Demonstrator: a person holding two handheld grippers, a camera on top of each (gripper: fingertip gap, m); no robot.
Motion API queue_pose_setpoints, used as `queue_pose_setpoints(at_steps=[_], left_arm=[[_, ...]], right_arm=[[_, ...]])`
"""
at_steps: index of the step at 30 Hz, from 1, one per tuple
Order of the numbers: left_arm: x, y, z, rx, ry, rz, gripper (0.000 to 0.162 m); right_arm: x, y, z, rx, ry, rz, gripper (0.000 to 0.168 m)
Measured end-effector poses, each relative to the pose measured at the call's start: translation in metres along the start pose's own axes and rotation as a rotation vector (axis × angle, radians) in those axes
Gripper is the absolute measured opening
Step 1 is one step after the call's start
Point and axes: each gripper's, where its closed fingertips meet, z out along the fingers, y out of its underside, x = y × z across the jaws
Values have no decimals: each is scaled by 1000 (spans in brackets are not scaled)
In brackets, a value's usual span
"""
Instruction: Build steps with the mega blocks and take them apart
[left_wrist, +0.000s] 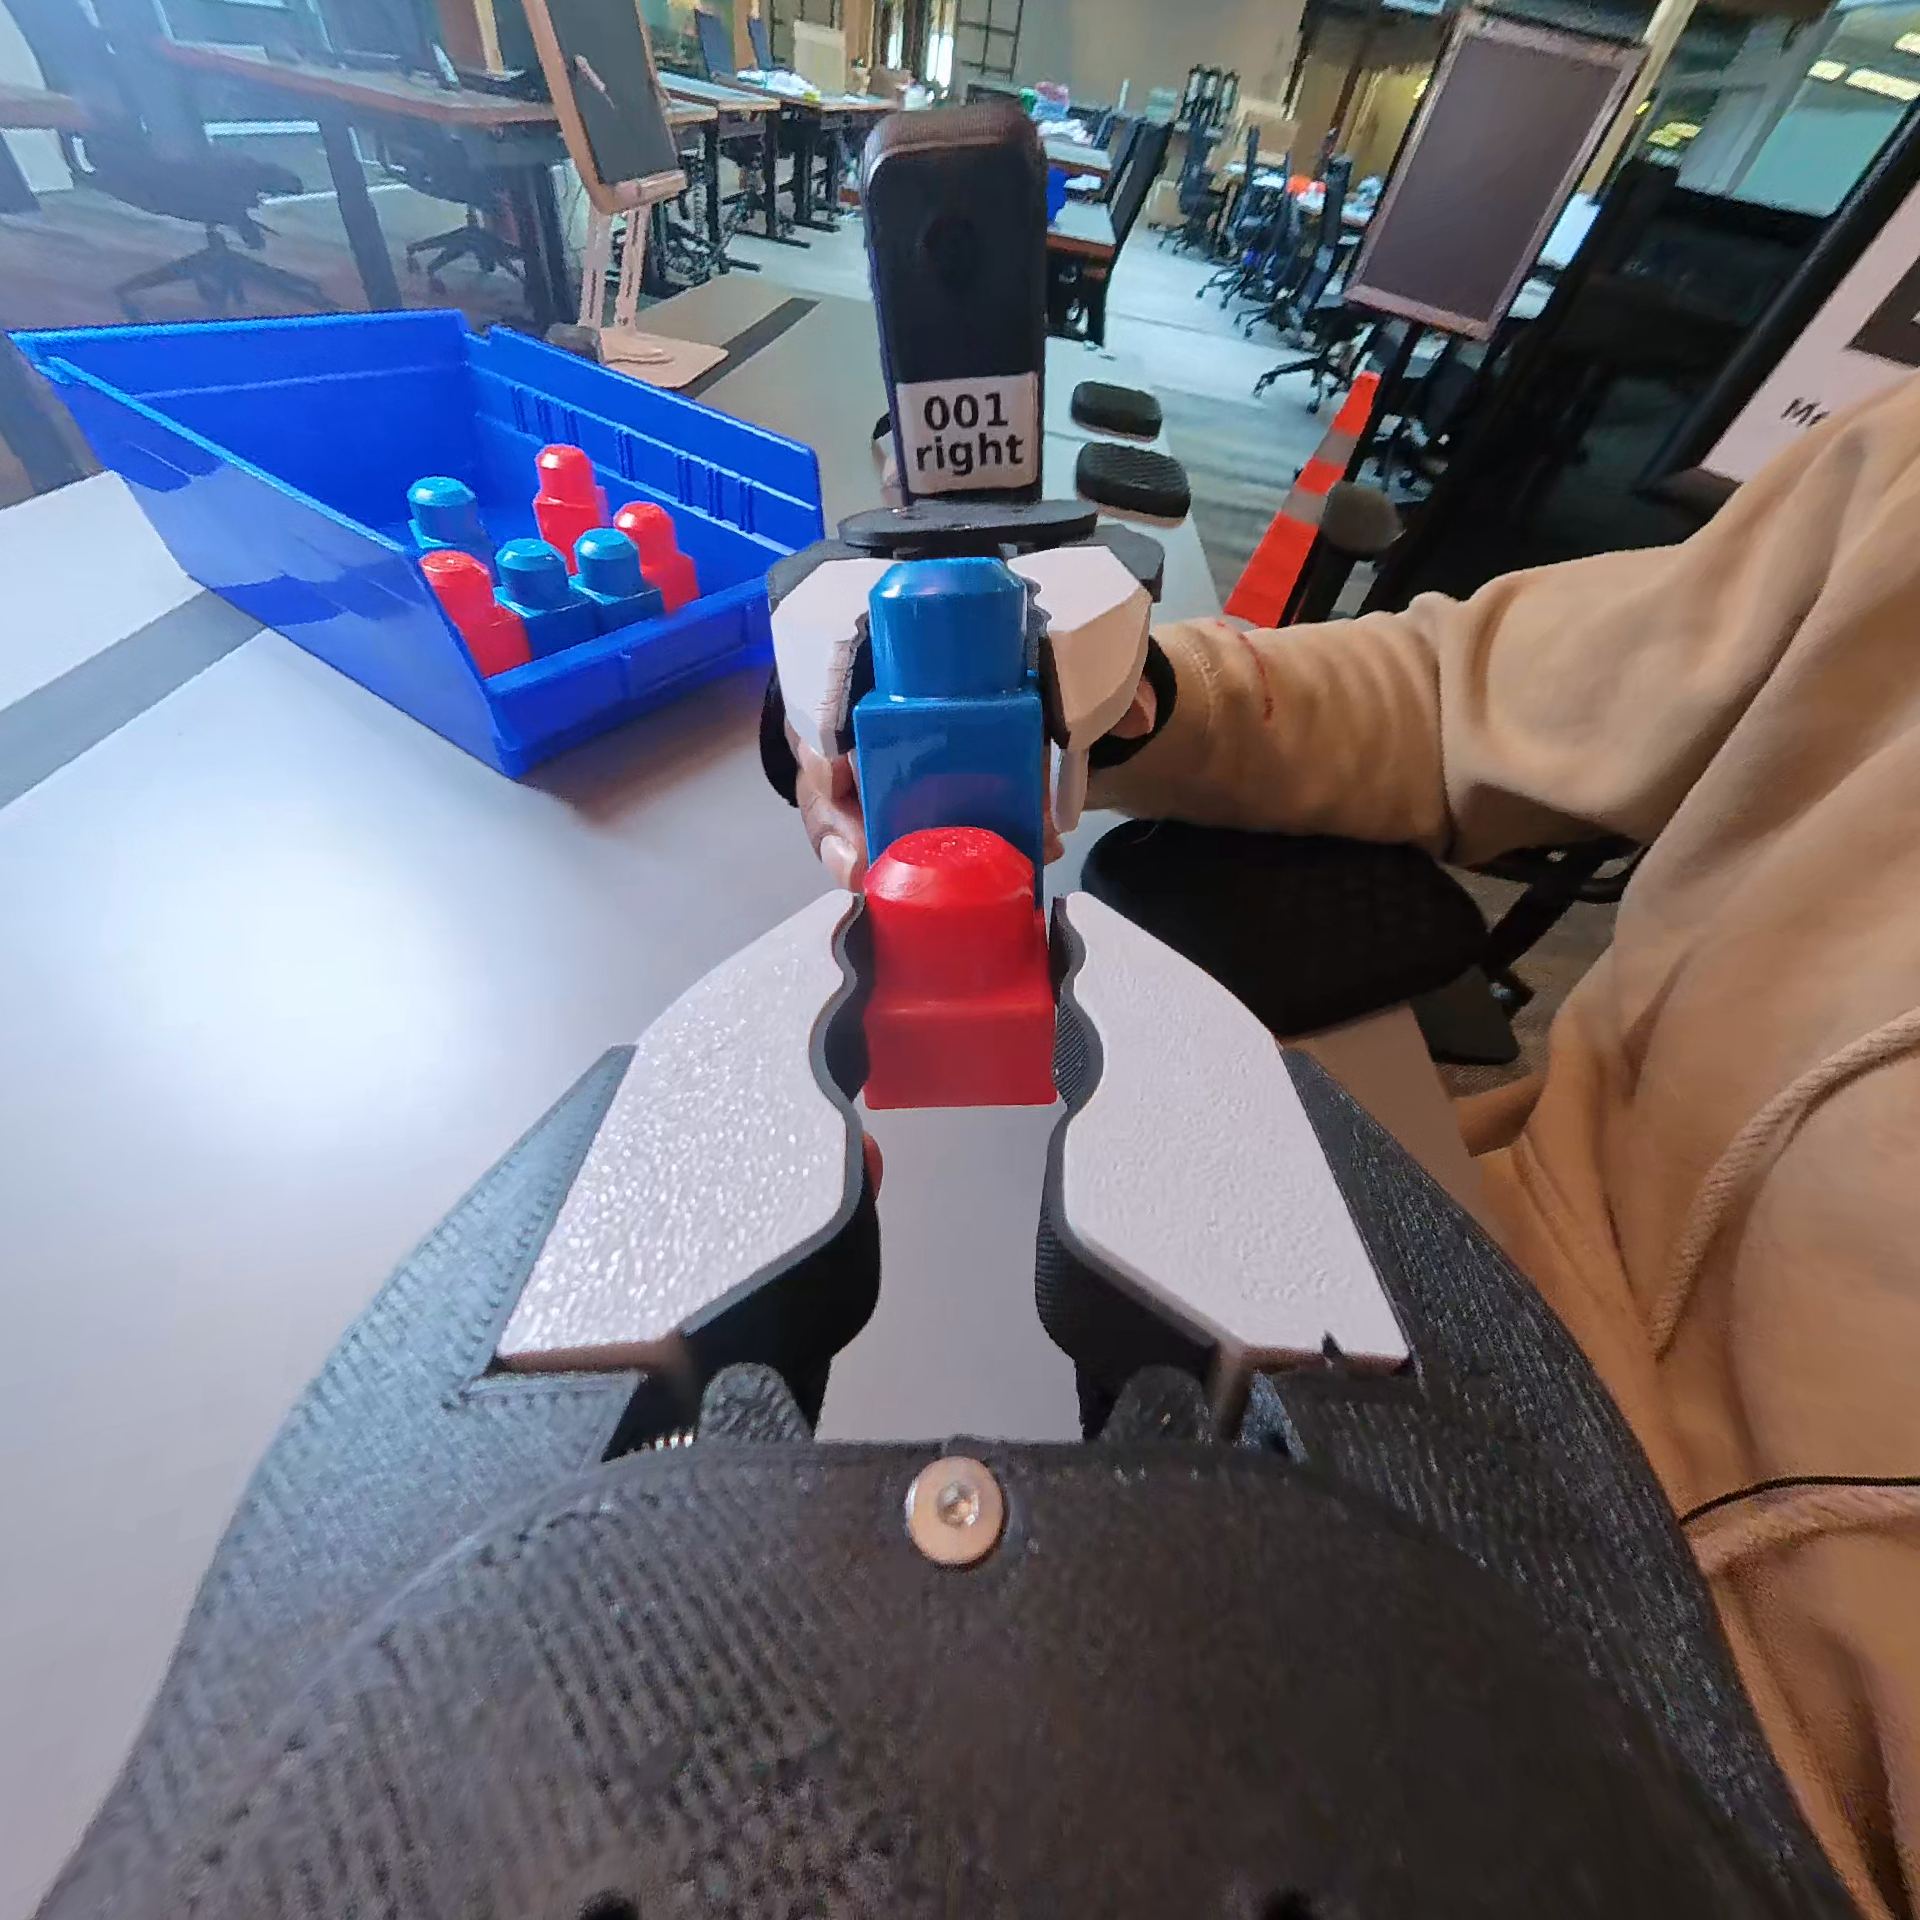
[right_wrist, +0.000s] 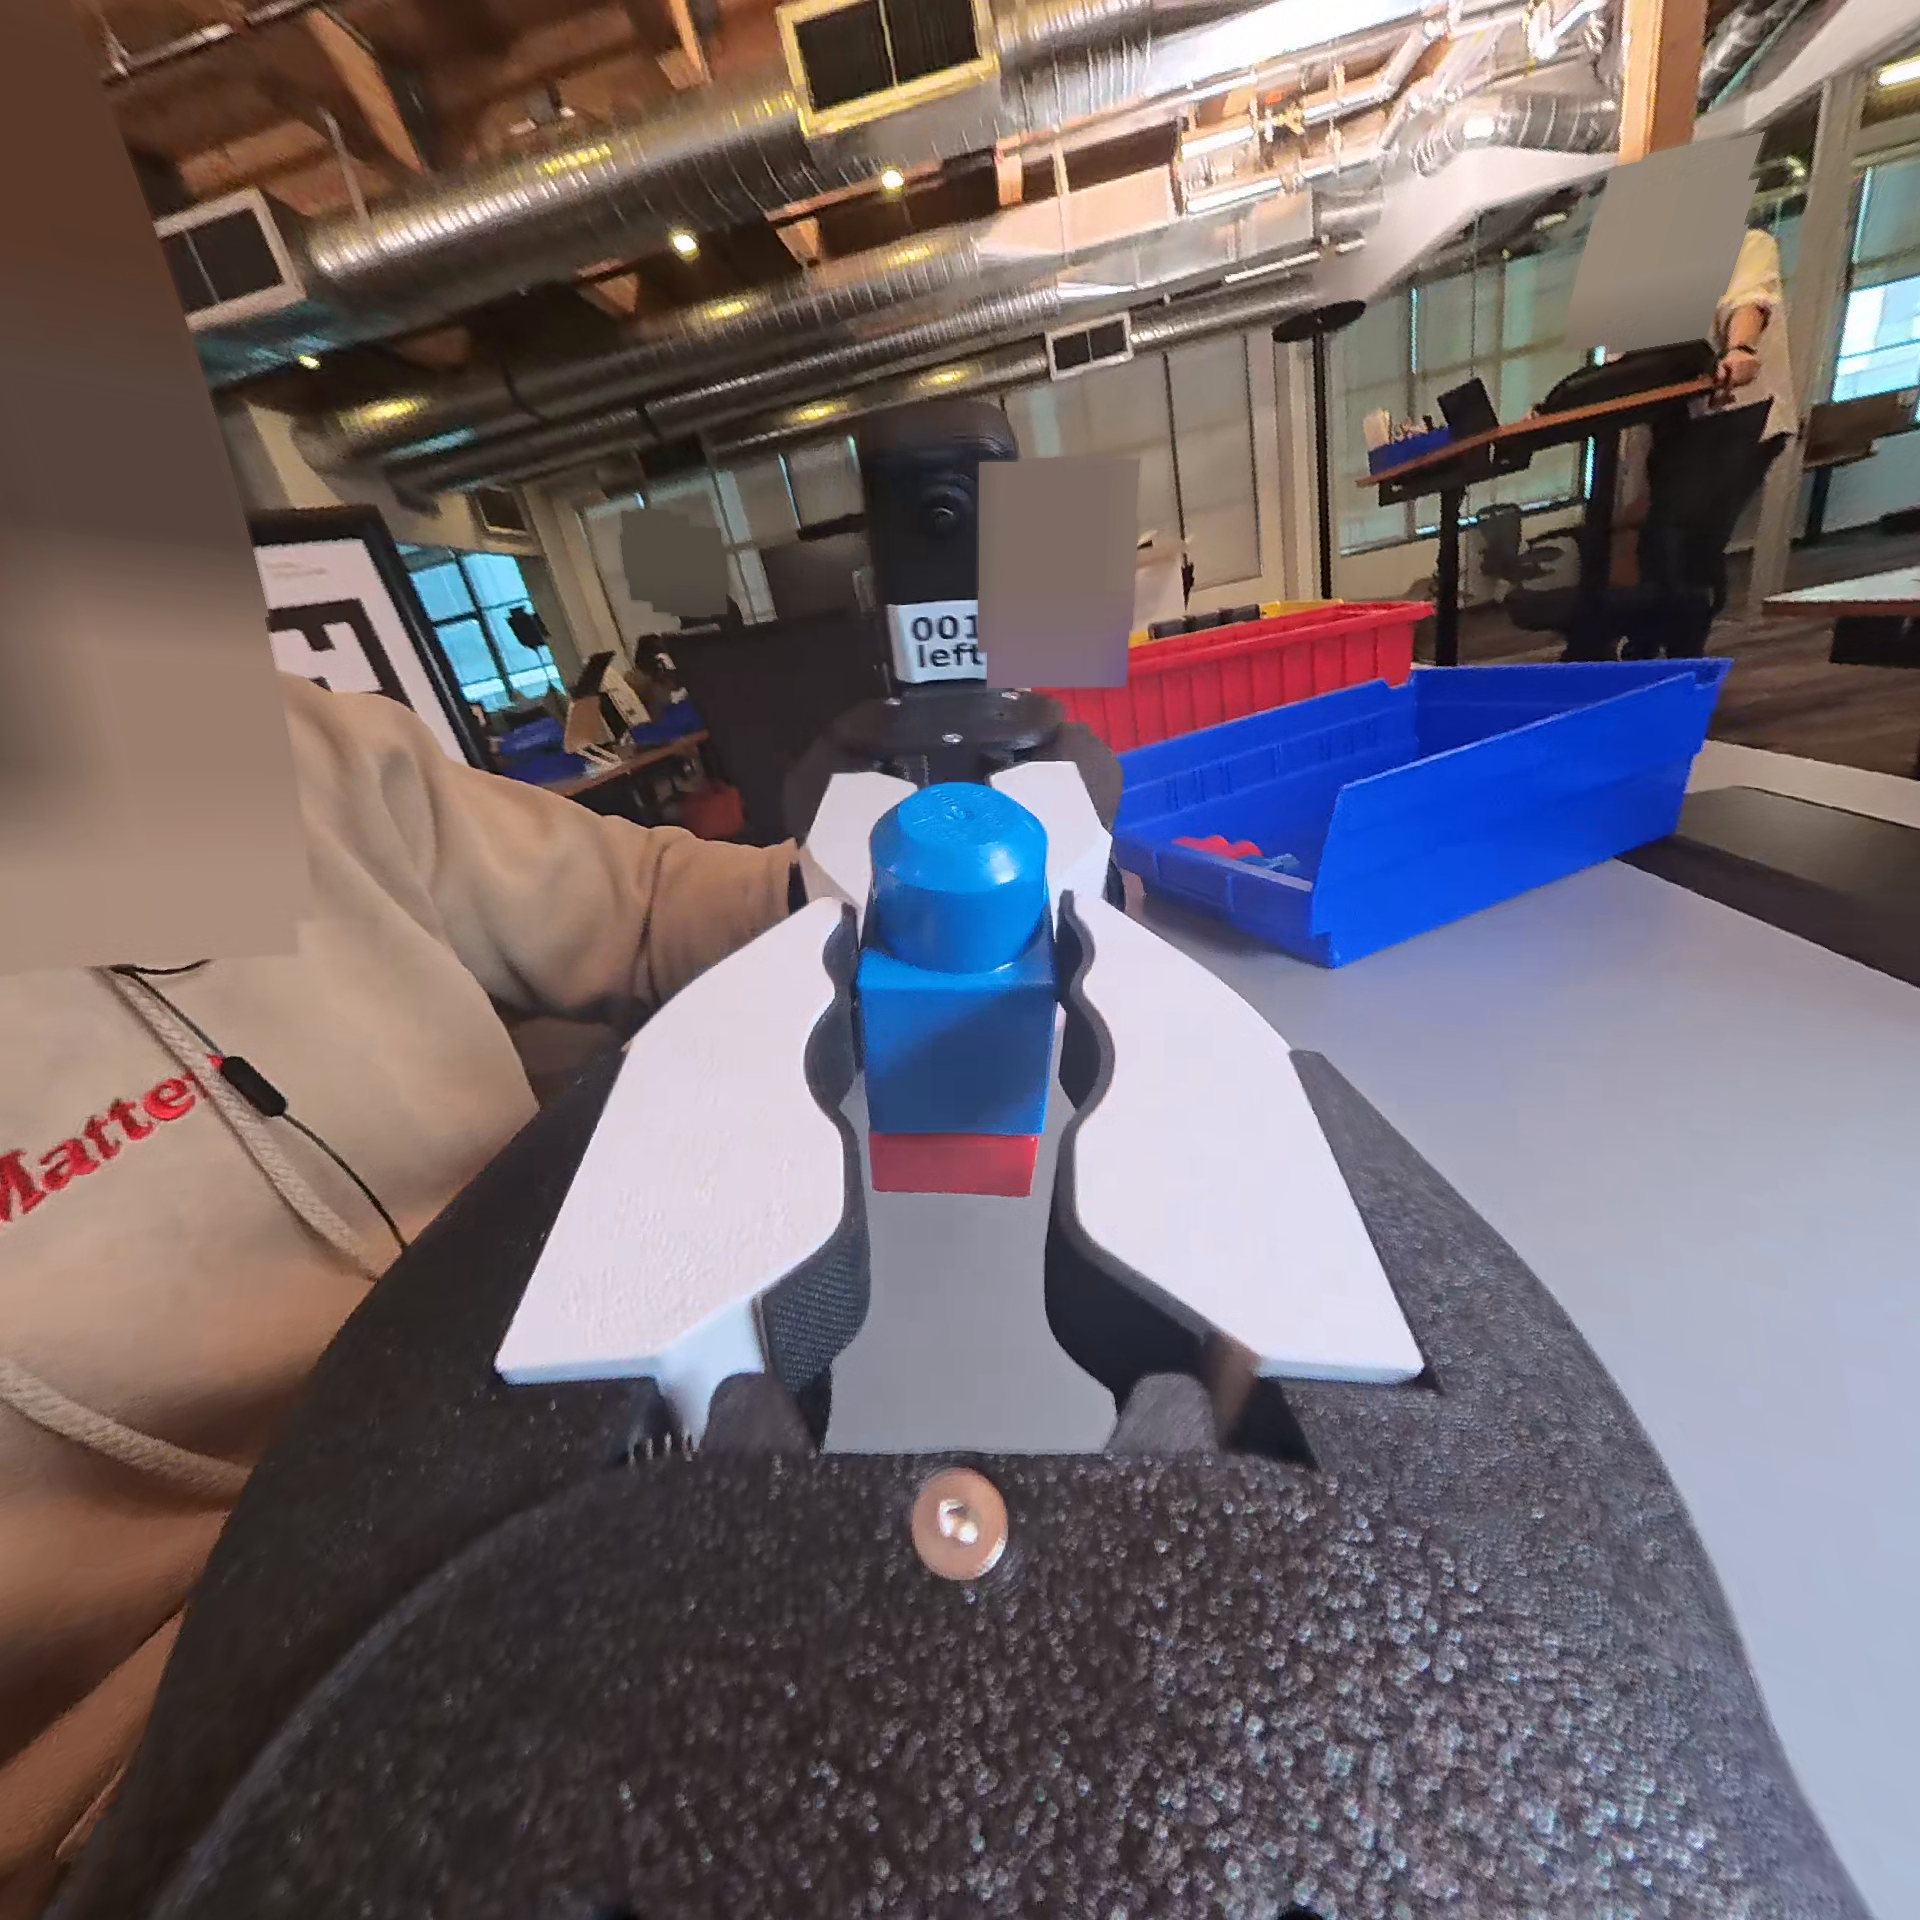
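Observation:
My left gripper (left_wrist: 956, 920) is shut on a red mega block (left_wrist: 956, 997), stud pointing up and away, held above the grey table (left_wrist: 260, 987). My right gripper (left_wrist: 951, 623) faces it and is shut on a blue mega block (left_wrist: 951, 717), stud up. The red block's stud sits against the lower front of the blue block. I cannot tell whether they are joined. In the right wrist view my right gripper (right_wrist: 951, 925) clamps the blue block (right_wrist: 951, 1039). The red block (right_wrist: 951, 1162) shows just under the blue block's base. The left gripper's white fingers (right_wrist: 842, 821) show behind.
A blue bin (left_wrist: 312, 582) stands on the table at the back left and holds several red and blue blocks (left_wrist: 551, 582). It also shows in the right wrist view (right_wrist: 1455, 862), with a red bin (right_wrist: 1247, 665) behind it. A person's beige sleeve (left_wrist: 1403, 707) reaches in from the right. Both grippers' tips are close together, under 4 cm apart.

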Motion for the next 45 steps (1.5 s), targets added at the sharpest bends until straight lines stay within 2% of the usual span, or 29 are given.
queue_pose_setpoints(at_steps=[7,19,29,32,35,40,43,45], left_arm=[[14,-8,1,68,111,-83,33],[1,-12,-3,117,18,-84,32],[3,-5,-2,97,73,-109,33],[0,1,-2,47,67,-84,32],[-12,29,-2,-129,-26,52,32],[-12,56,3,-275,-51,157,33],[-6,60,8,-311,-48,209,33],[-3,64,9,-348,-63,262,33]], right_arm=[[-15,-6,-1,37,-86,-13,37],[4,-10,6,12,123,-58,37],[1,-3,7,-26,85,-34,37],[4,1,6,-89,107,-54,43],[7,6,0,-191,131,-75,49],[17,63,-14,-572,157,-197,49],[11,85,-11,-673,121,-228,37],[10,93,-13,-727,114,-267,37]])
